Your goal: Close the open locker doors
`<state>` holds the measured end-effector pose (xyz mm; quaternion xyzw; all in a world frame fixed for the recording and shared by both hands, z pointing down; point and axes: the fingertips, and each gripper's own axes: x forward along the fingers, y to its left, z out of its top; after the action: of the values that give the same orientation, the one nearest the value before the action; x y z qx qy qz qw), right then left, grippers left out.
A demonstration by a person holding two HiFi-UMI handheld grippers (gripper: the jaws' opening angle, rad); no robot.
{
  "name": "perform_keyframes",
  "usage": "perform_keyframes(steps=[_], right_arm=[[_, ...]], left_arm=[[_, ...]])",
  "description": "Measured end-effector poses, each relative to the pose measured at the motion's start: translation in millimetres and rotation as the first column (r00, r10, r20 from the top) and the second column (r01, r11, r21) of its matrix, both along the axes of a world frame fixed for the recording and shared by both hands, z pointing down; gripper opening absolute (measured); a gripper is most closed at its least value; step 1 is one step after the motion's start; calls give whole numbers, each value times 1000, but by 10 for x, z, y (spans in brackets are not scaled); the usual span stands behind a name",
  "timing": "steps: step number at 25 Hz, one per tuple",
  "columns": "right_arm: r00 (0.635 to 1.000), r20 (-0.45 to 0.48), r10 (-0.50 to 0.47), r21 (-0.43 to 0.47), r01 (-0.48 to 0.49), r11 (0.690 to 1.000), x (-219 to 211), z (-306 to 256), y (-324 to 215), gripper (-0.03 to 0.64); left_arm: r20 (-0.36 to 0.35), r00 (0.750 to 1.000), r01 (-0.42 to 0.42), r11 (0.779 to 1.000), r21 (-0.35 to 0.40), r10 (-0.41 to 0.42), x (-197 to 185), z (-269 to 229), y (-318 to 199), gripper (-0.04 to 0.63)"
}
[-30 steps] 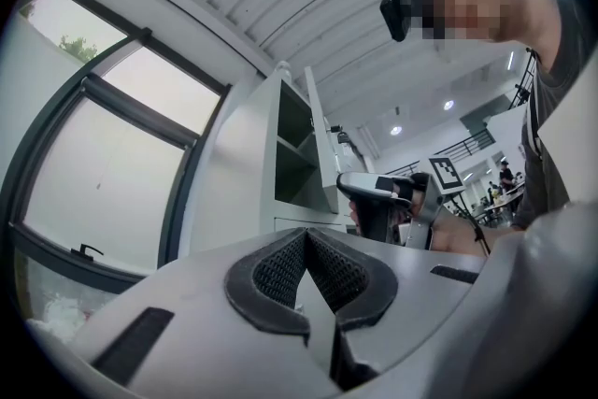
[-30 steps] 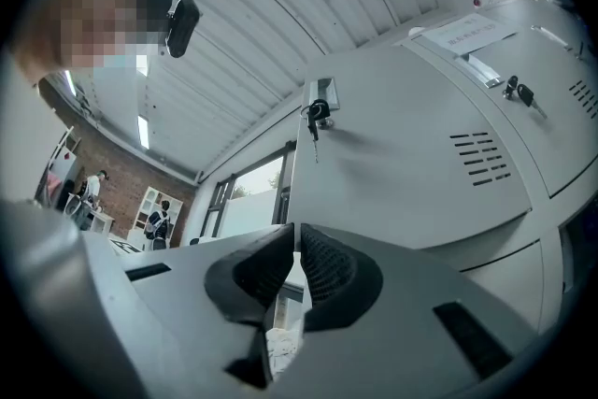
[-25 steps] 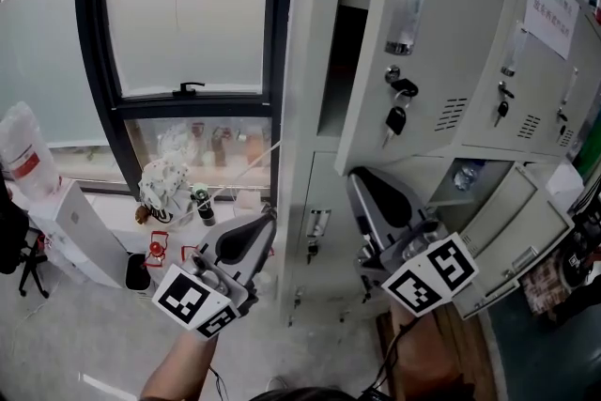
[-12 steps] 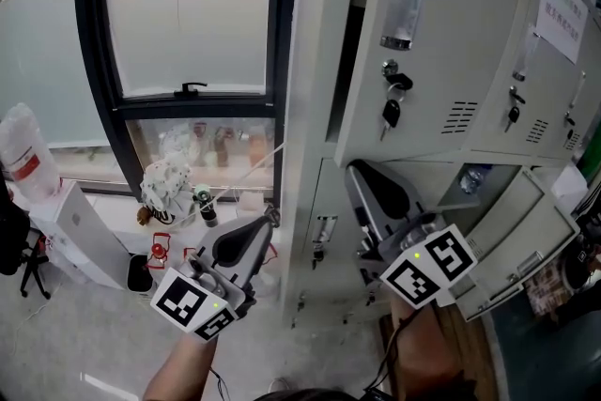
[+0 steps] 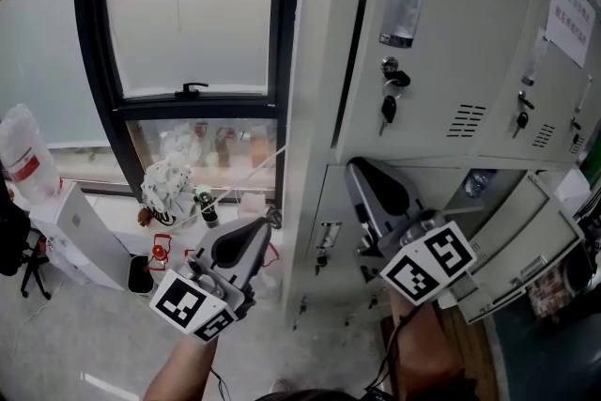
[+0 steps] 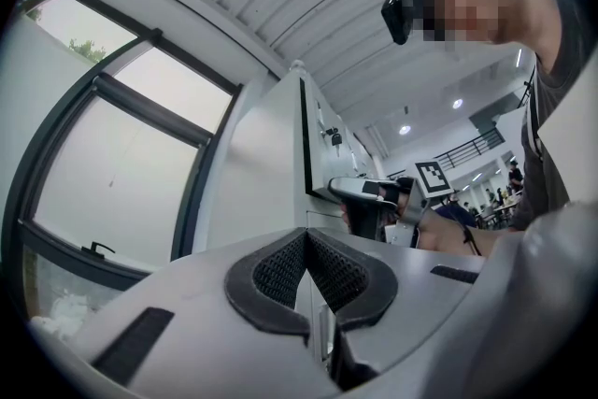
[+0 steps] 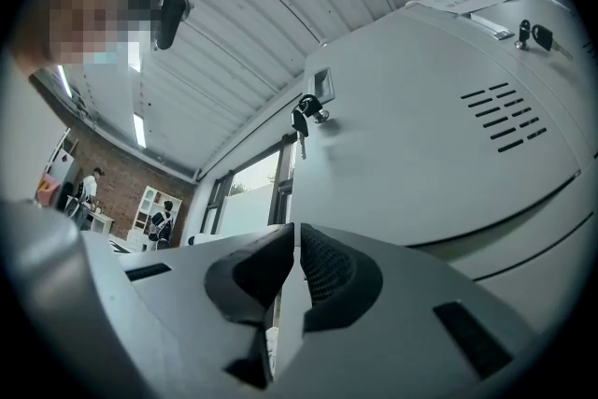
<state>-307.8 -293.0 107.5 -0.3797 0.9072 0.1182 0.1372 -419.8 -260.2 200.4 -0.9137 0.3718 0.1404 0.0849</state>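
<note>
**Locker doors: upper one nearly shut, lower one open**

Left gripper [image 5: 269, 223] hangs low below the window [image 5: 188, 14], left of the lockers, with its jaws pressed together on nothing. The upper locker door [image 5: 441, 42], keys [image 5: 387, 108] in its lock, shows a dark gap along its left edge. Right gripper [image 5: 353, 167], jaws likewise together and empty, points at that door's lower left corner; contact cannot be told. Farther right, a lower locker door [image 5: 516, 244] hangs wide open.

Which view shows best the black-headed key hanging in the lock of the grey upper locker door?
The head view: the black-headed key hangs clear and unblocked on the grey upper locker door. The right gripper view shows it smaller and from below; the left gripper view shows only a tiny dark speck.
</note>
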Motion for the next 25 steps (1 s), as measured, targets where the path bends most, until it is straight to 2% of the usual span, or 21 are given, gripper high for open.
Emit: perform_keyframes(steps=[25], right_arm=[[1000,-23,21,-3,-21,1000,-4,50,-270,29]], left_arm=[[-5,1000,7,1000,1,-7,-9,-12,-162,9]])
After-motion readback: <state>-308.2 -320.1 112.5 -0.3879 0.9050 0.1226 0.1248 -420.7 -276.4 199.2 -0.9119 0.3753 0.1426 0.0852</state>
